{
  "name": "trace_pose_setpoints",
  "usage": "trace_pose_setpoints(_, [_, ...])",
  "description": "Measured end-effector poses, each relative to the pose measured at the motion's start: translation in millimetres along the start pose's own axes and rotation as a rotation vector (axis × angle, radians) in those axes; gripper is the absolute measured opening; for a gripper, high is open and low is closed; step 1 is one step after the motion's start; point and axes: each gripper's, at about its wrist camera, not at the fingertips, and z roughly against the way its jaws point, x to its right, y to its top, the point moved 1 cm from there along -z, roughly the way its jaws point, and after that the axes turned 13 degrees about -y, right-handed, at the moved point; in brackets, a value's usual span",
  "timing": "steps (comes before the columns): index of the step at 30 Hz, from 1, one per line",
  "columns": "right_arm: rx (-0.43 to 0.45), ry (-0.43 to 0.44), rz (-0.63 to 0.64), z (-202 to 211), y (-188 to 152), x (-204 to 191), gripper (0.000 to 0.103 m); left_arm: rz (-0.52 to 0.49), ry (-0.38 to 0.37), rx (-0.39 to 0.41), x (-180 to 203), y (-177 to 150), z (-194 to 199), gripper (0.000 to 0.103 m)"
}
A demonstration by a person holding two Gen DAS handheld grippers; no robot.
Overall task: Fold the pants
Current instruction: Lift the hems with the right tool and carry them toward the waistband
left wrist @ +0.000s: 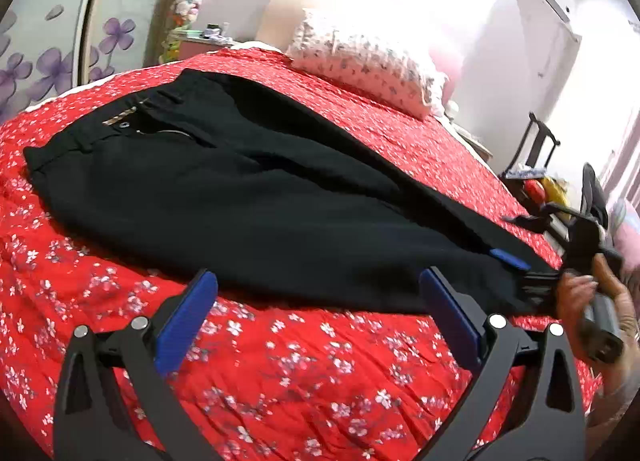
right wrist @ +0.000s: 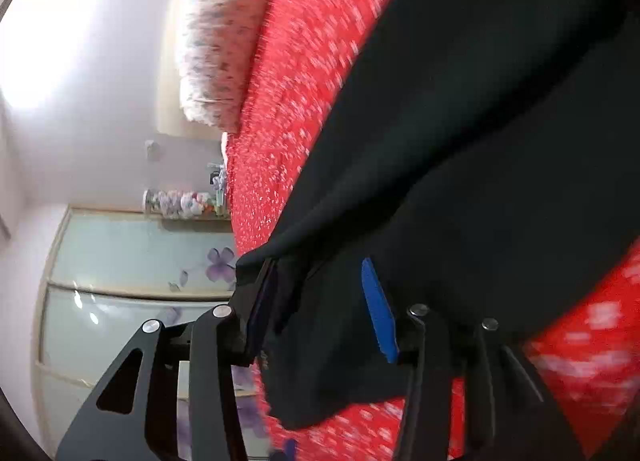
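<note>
A bed with a red floral bedspread (left wrist: 280,361) fills a bright bedroom, a frilled pillow (left wrist: 368,69) at its head and wardrobe doors (left wrist: 44,49) printed with purple flowers along one side.

The left gripper (left wrist: 316,321) hovers wide open and empty over the near edge of the bed, just short of the black pants (left wrist: 240,189). The right gripper (right wrist: 320,313) is tilted on its side with the hem end of the pants between its fingers (right wrist: 378,313). Cloth is bunched there and the fingers stand partly apart, so whether they actually pinch it I cannot tell. In the left view a hand (left wrist: 600,293) works that gripper at the bed's right edge.

The pants lie flat across the bed, legs stacked together, waistband (left wrist: 120,121) toward the far left corner and hems toward the right edge. The lengthwise fold looks done; the step in hand seems to be taking the hems. Next, probably, the left gripper must catch the other hem corner, then both carry the hems over to the waistband.
</note>
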Motion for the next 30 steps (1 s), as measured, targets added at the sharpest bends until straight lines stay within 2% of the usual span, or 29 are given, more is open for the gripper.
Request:
trace_pose_setpoints(6, [0.049,-0.018,-0.079,-26,4,2,0.041,0.044,-0.030,0.002,-8,4,2,0.101])
trace_pose_setpoints(8, [0.071,-0.026,-0.102,-31,6,3,0.032,0.039,-0.039,-0.001,-8,6,2,0.101])
trace_pose_setpoints(15, [0.122,-0.044,-0.123,-40,11,3,0.025,0.039,-0.058,-0.009,-8,7,0,0.101])
trace_pose_setpoints(16, [0.127,-0.049,-0.117,-41,12,2,0.023,0.037,-0.057,-0.009,-8,7,0,0.101])
trace_pose_setpoints(17, [0.135,-0.057,-0.107,-41,13,2,0.015,0.035,-0.055,-0.011,-8,7,0,0.101])
trace_pose_setpoints(19, [0.151,-0.051,-0.085,-36,12,5,0.006,0.036,-0.054,-0.013,-9,6,0,0.101])
trace_pose_setpoints(23, [0.180,-0.013,0.021,-21,1,-1,0.005,0.048,-0.075,-0.038,-11,5,-4,0.101])
trace_pose_setpoints(26, [0.170,0.001,0.077,-14,-8,-3,0.005,0.072,-0.087,-0.060,-16,5,-9,0.101])
trace_pose_setpoints(30, [0.154,0.004,0.147,1,-30,10,0.004,0.110,-0.083,-0.040,-24,5,-9,0.101])
